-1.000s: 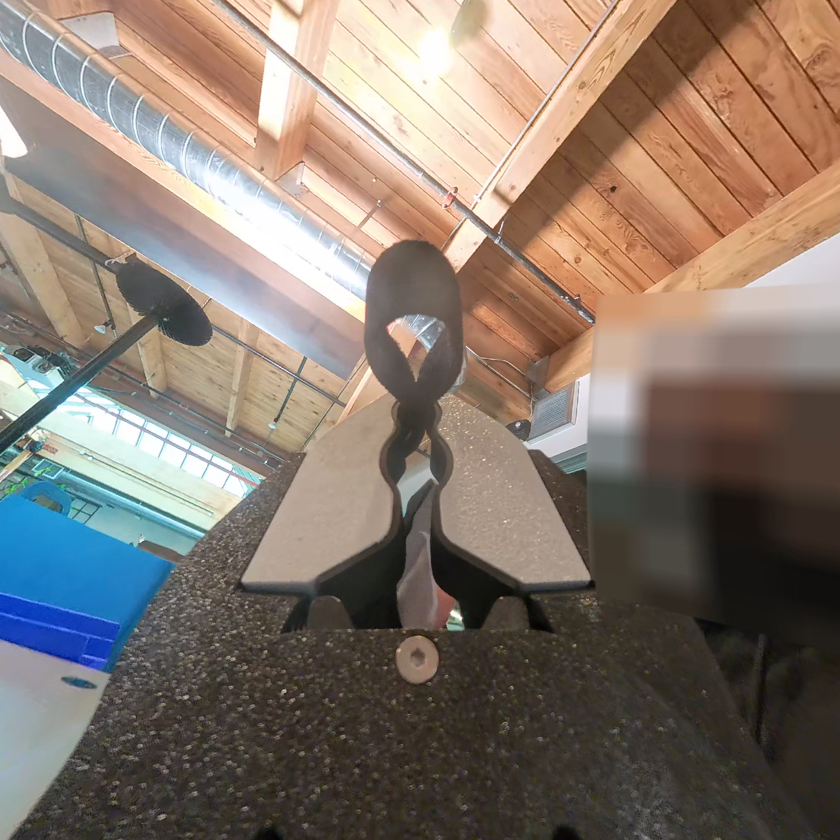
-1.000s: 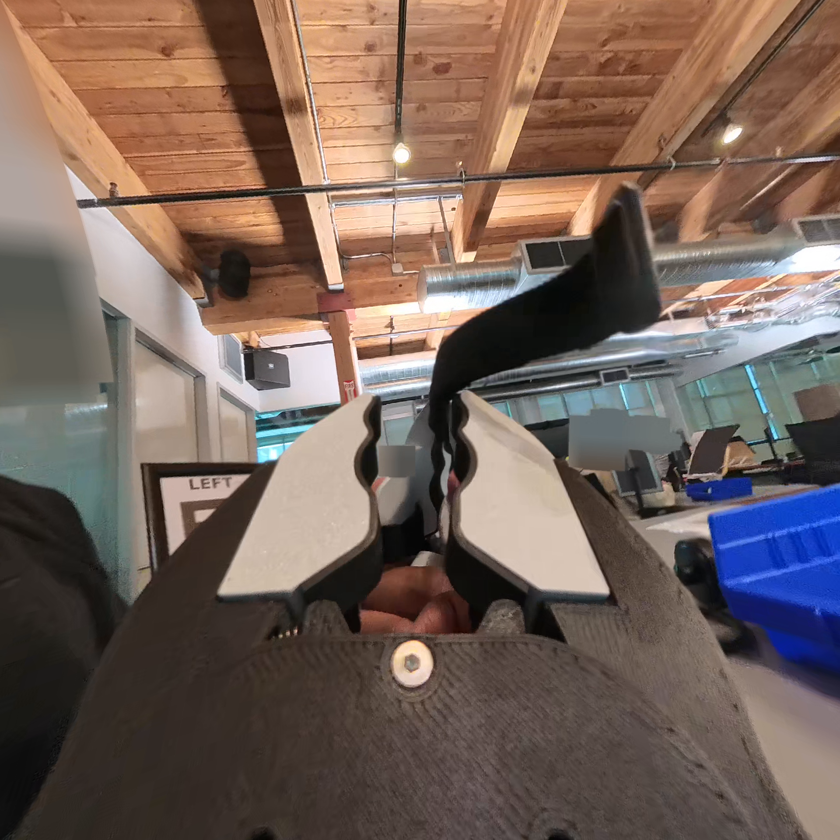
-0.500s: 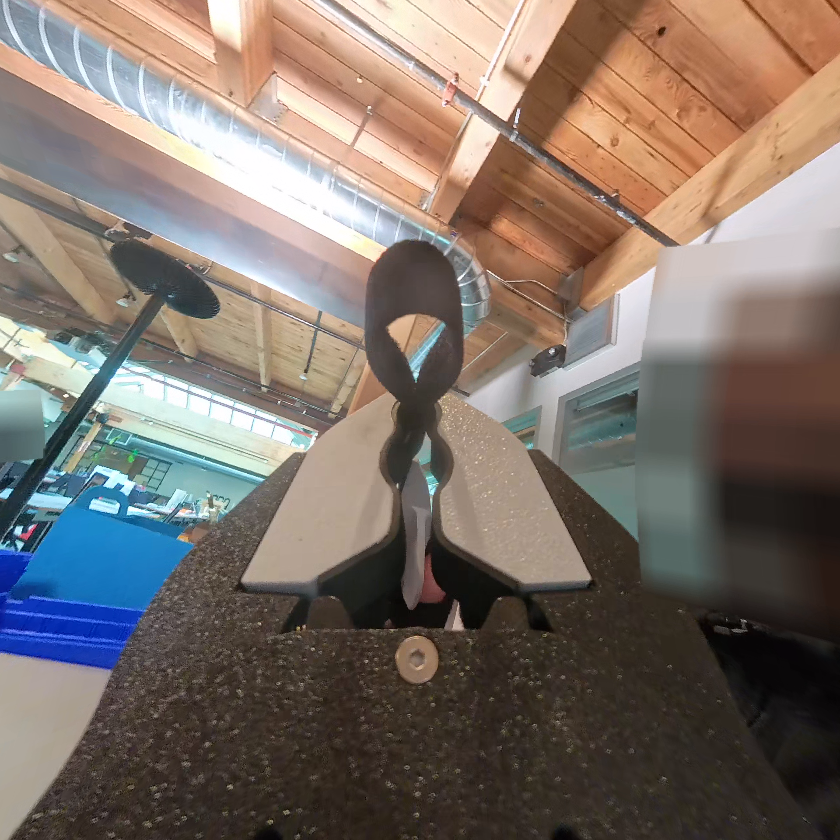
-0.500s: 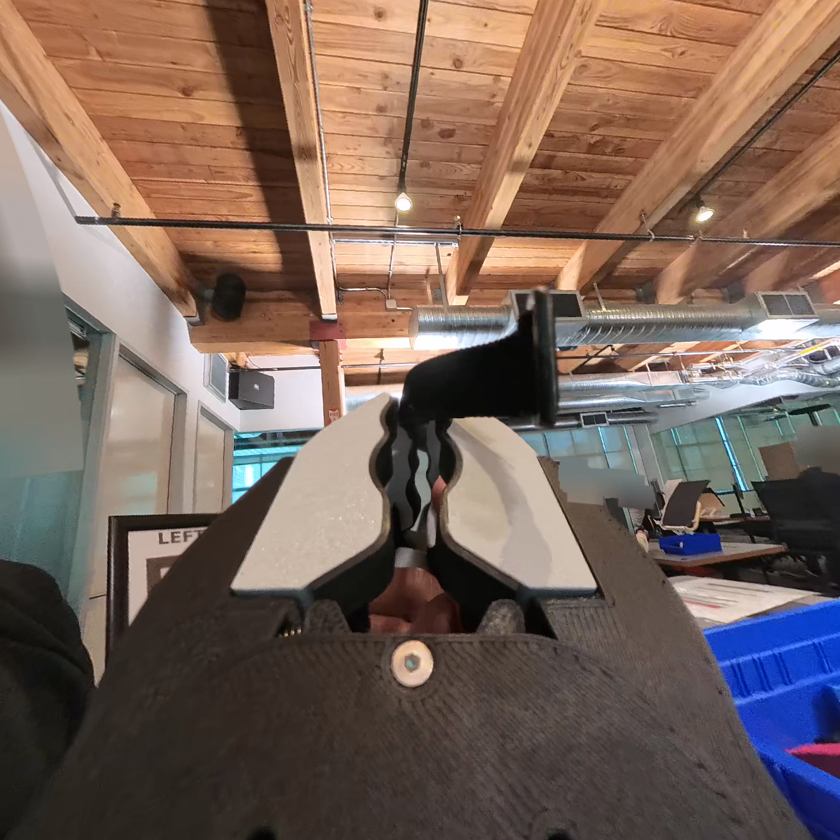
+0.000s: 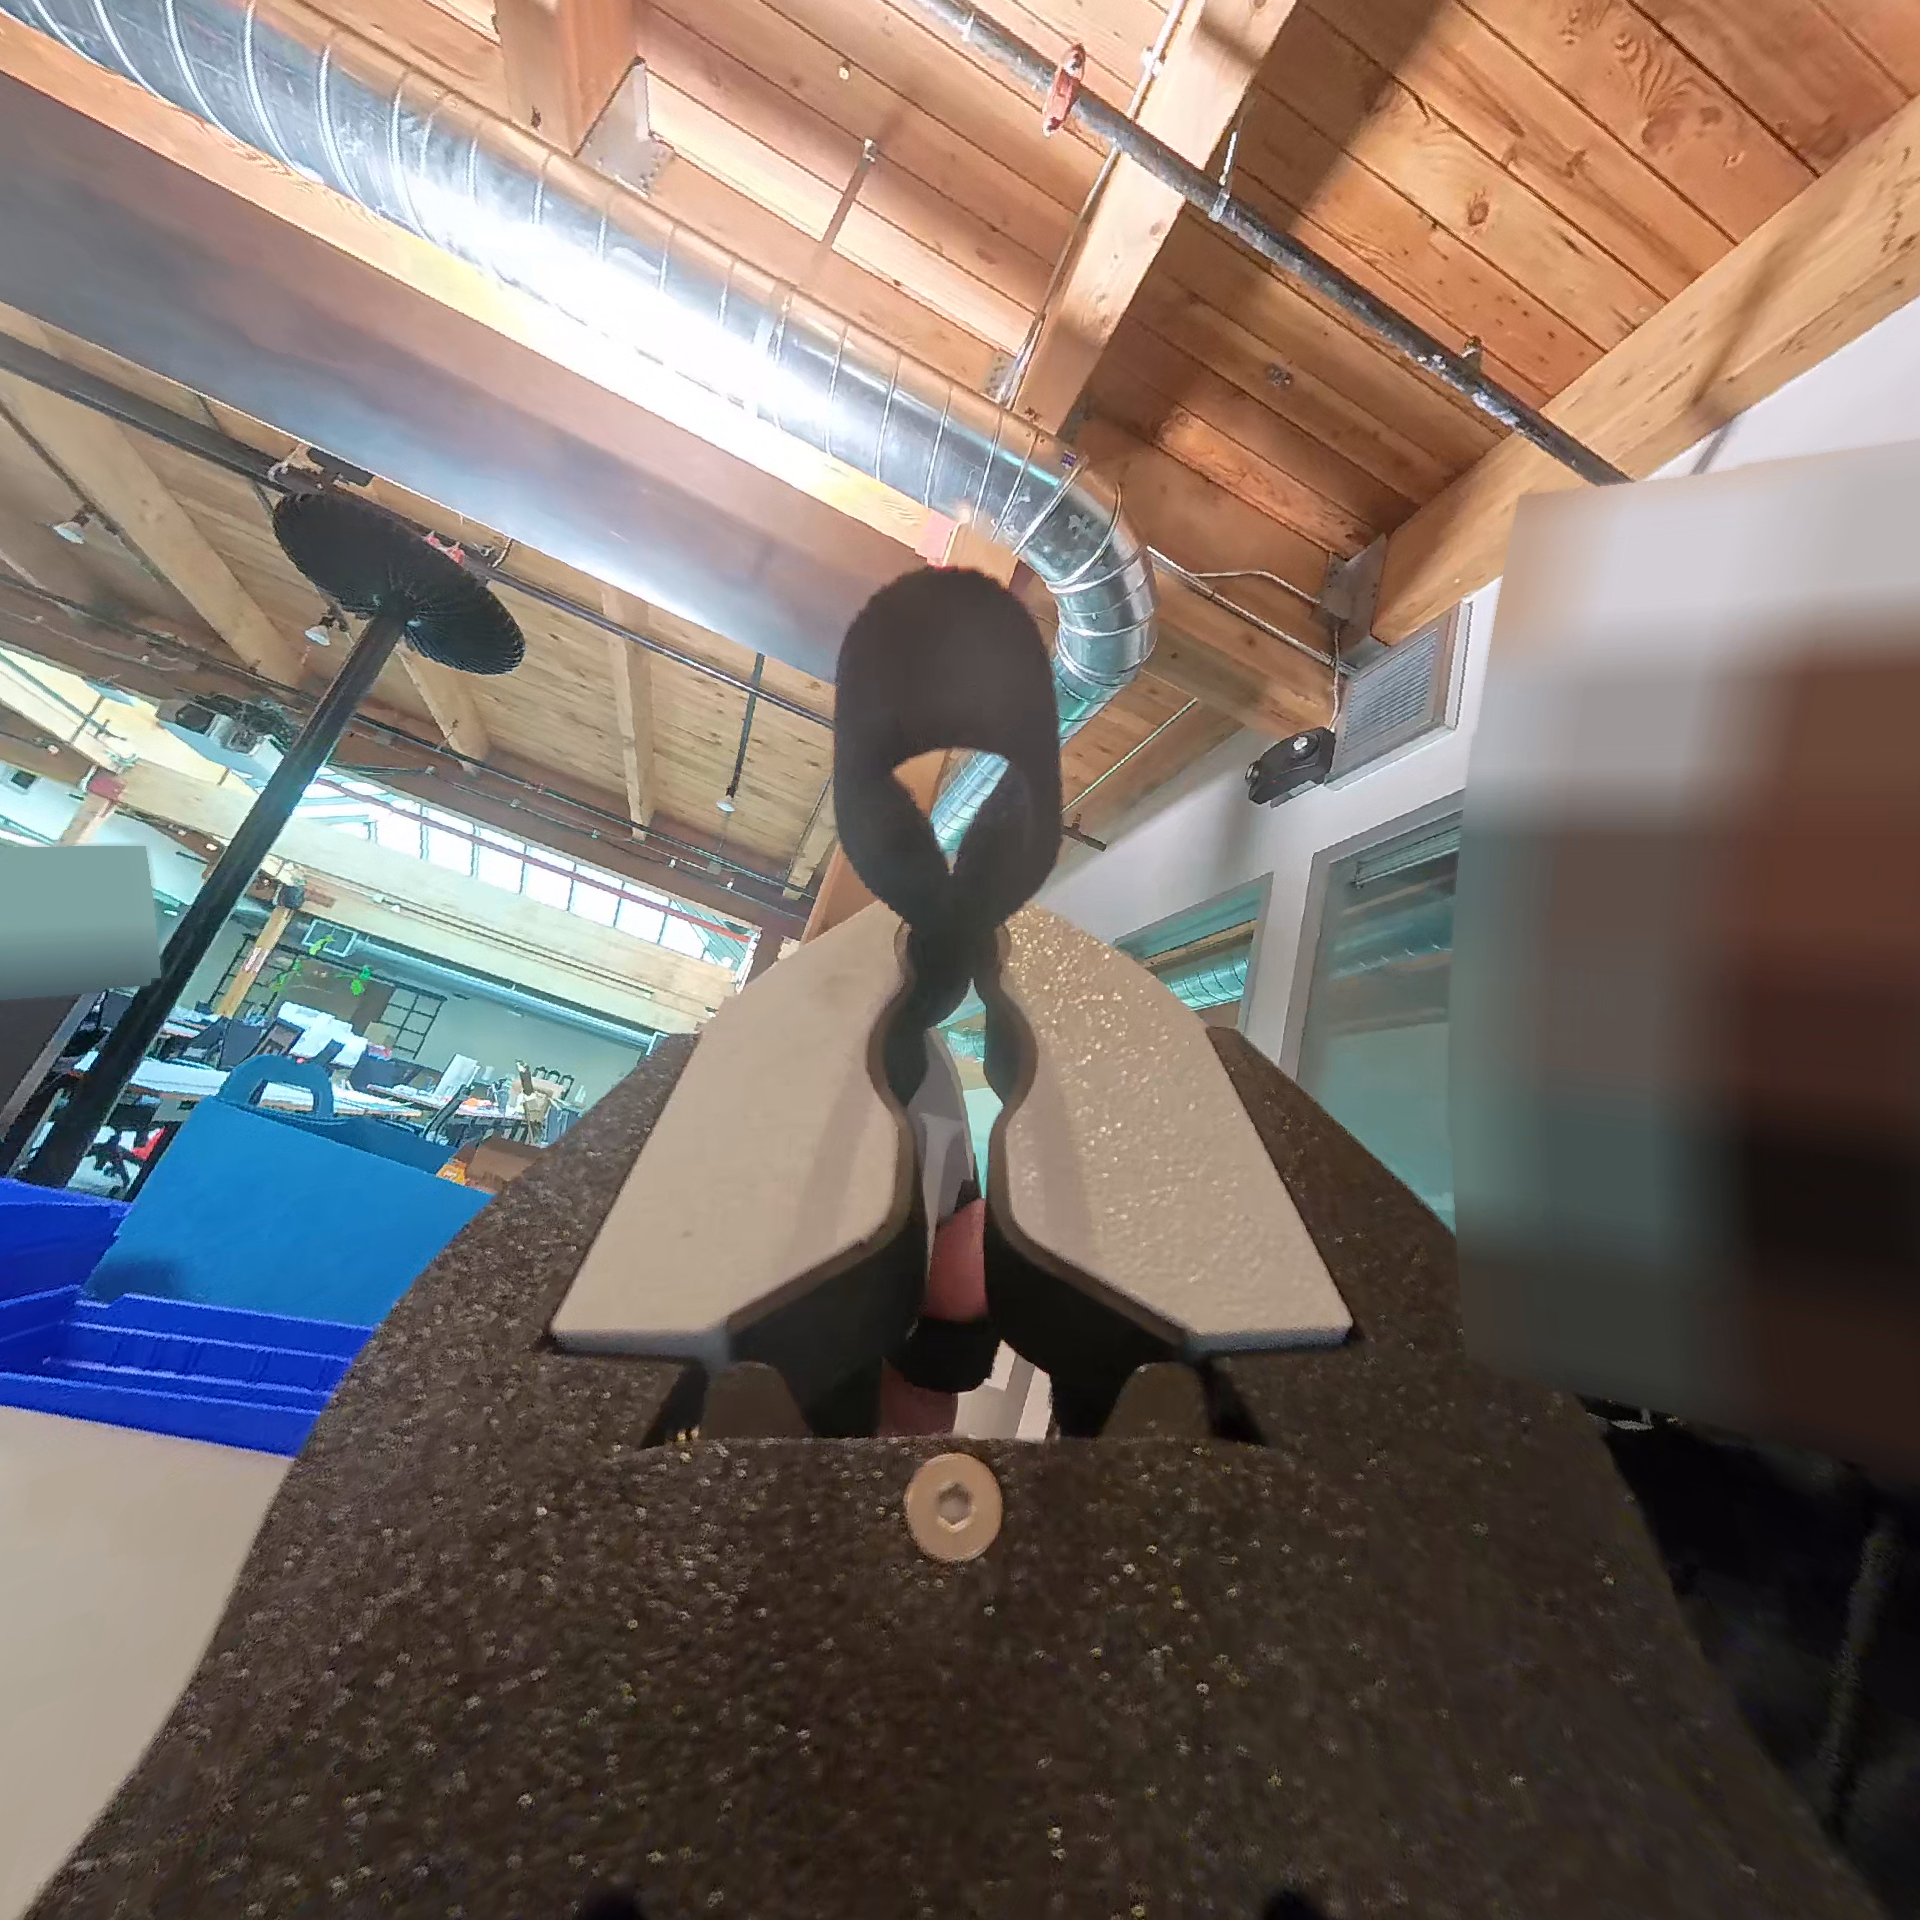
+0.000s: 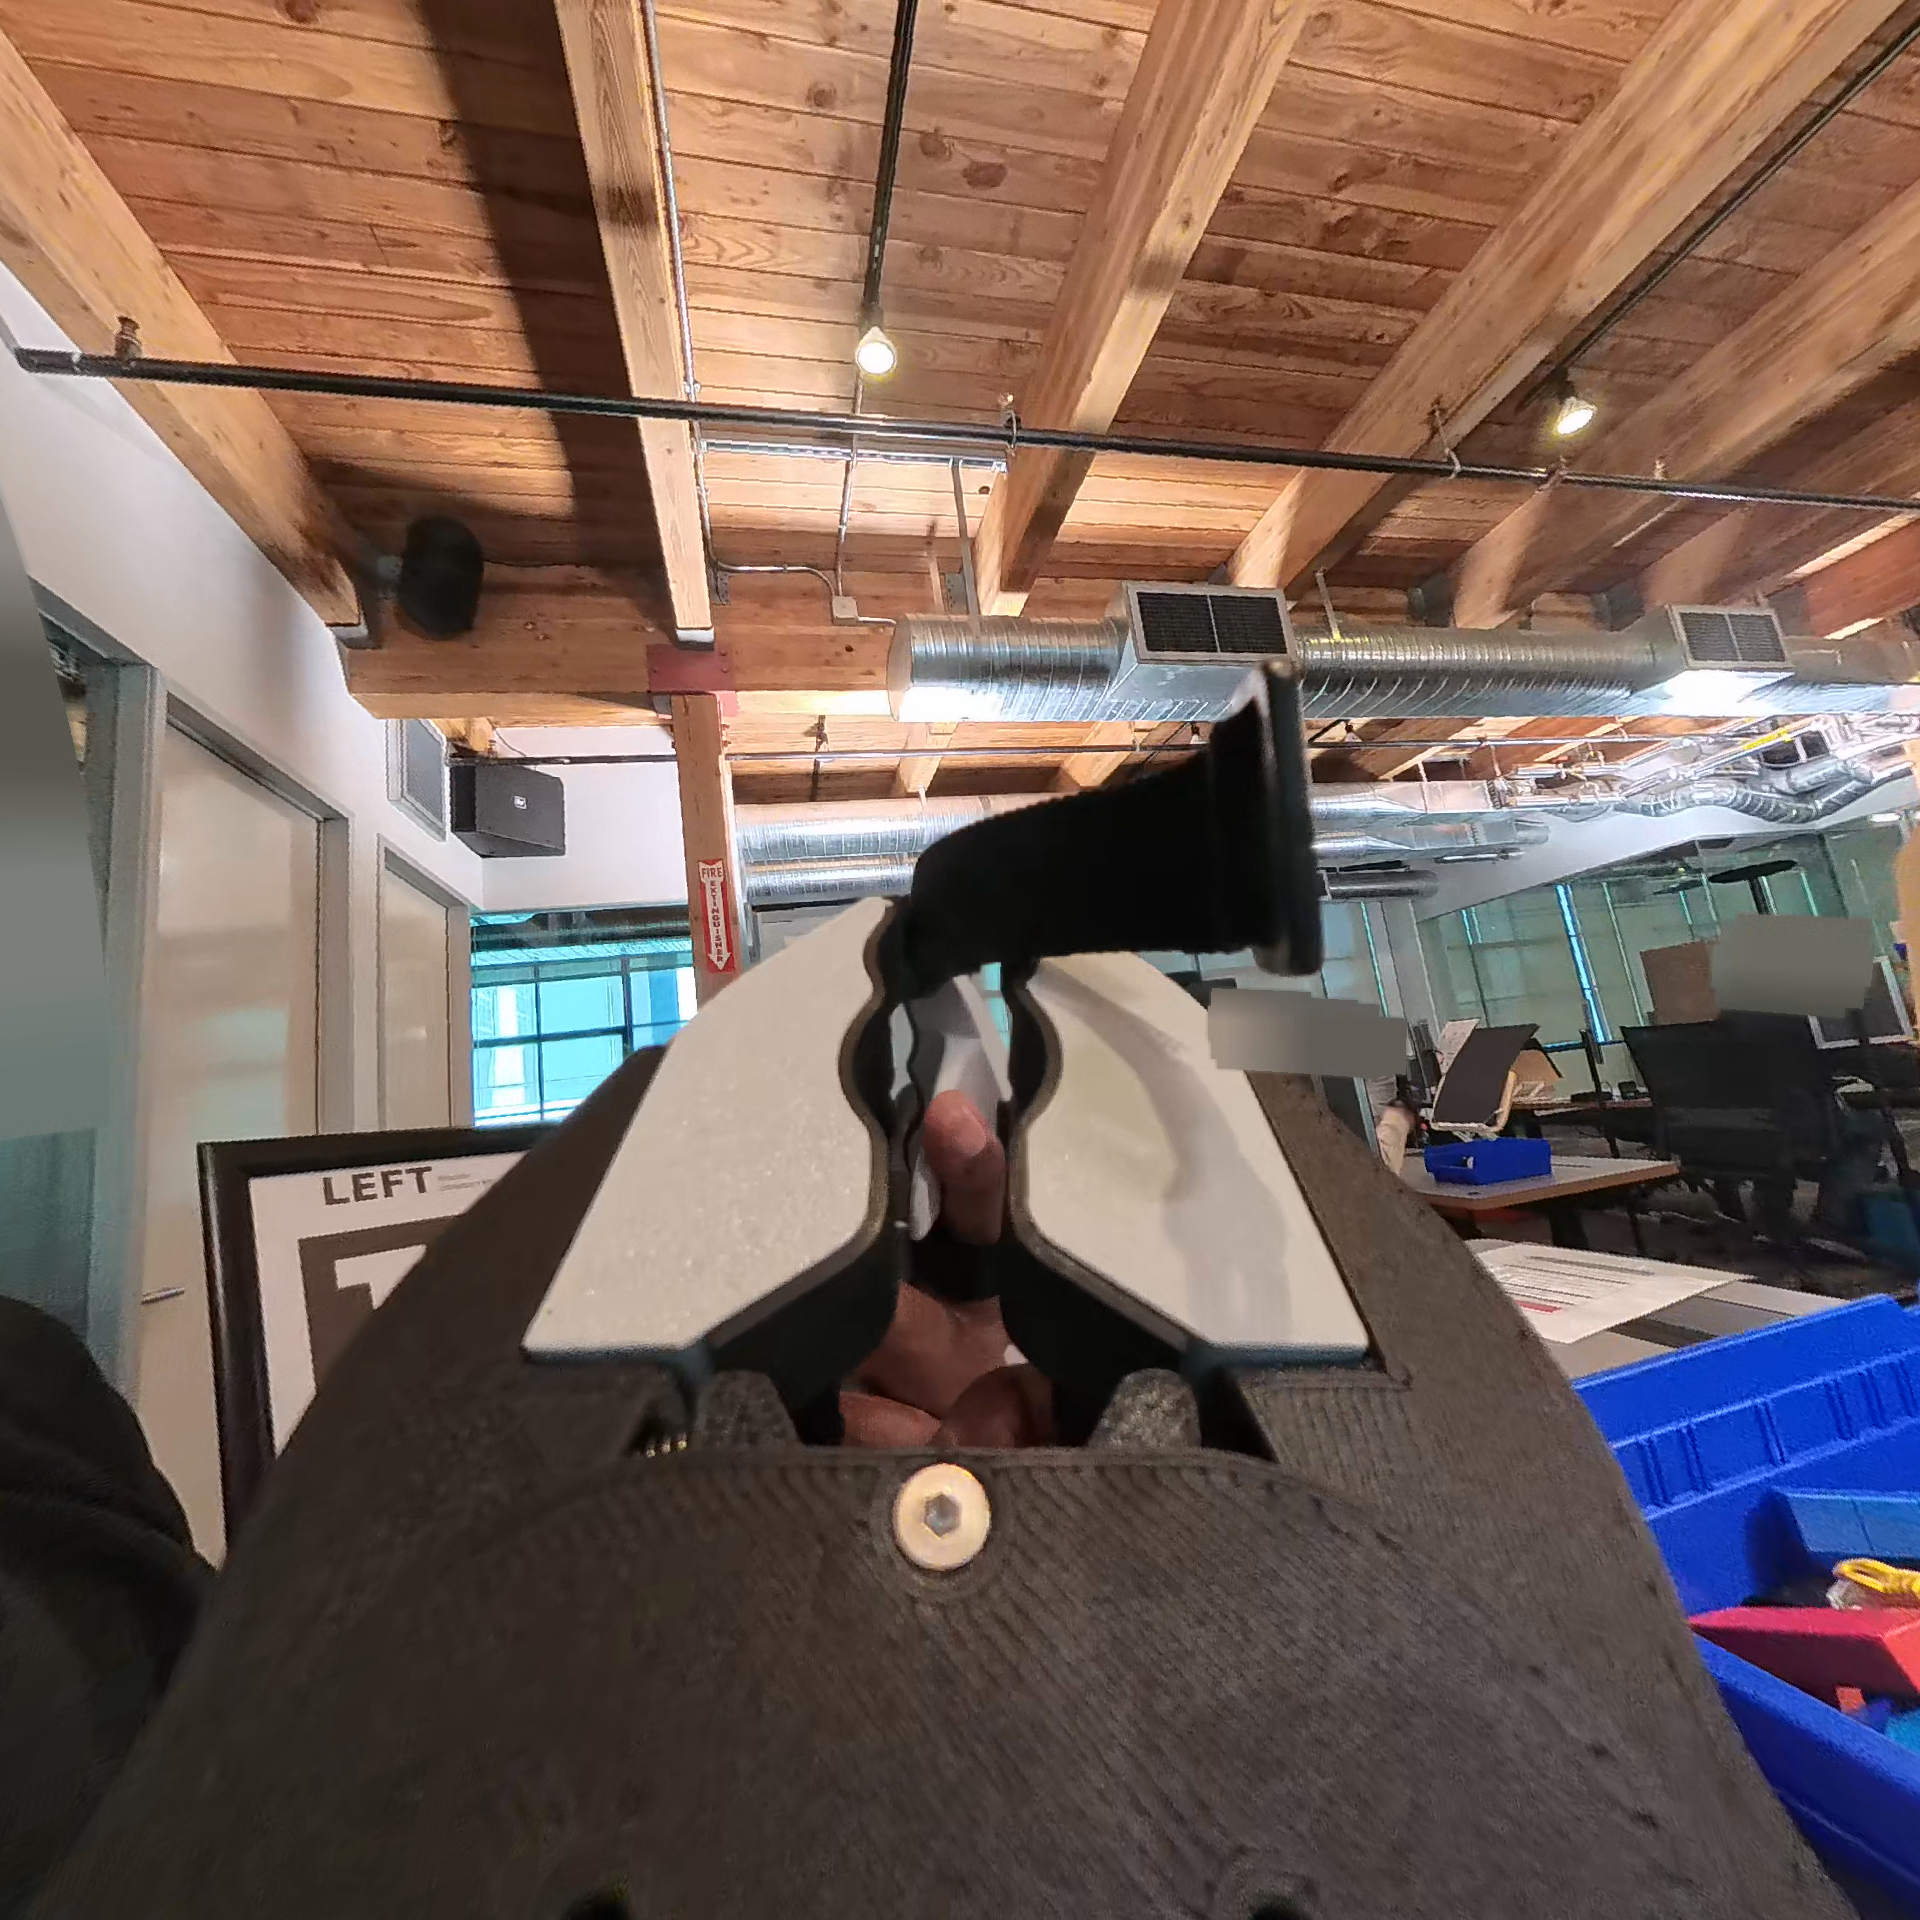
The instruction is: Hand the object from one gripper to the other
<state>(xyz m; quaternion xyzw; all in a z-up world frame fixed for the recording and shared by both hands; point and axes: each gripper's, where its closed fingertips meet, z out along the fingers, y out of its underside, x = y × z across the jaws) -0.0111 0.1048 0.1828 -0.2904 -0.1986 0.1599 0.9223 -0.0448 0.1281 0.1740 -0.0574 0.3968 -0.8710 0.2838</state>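
Both grippers point up toward a wooden ceiling. In the left wrist view, my left gripper (image 5: 948, 935) is shut on a black fuzzy strap (image 5: 940, 665). The strap is pinched at the fingertips and stands above them as a twisted loop. In the right wrist view, my right gripper (image 6: 951, 956) is shut on a black ribbed strap (image 6: 1122, 883). This strap bends to the right and ends in a flat black tab (image 6: 1283, 821). I cannot tell whether the two are one strap. A person's finger (image 6: 961, 1153) shows behind the right jaws. Neither gripper shows in the other's view.
Blue plastic bins (image 5: 156, 1340) stand on a white table (image 5: 104, 1558) at lower left. Another blue bin (image 6: 1766, 1455) with coloured parts is at lower right. A black pole lamp (image 5: 260, 852) rises at left. A framed sign (image 6: 343, 1247) stands at left. A dark sleeve (image 6: 62, 1558) is at the left edge. Across from one pair of fingers to the other is roughly 5 cm.
Both grippers have tilted down from the ceiling, so more of the room shows. The right strap's free end has dropped from up-right to nearly level. Both grips hold.
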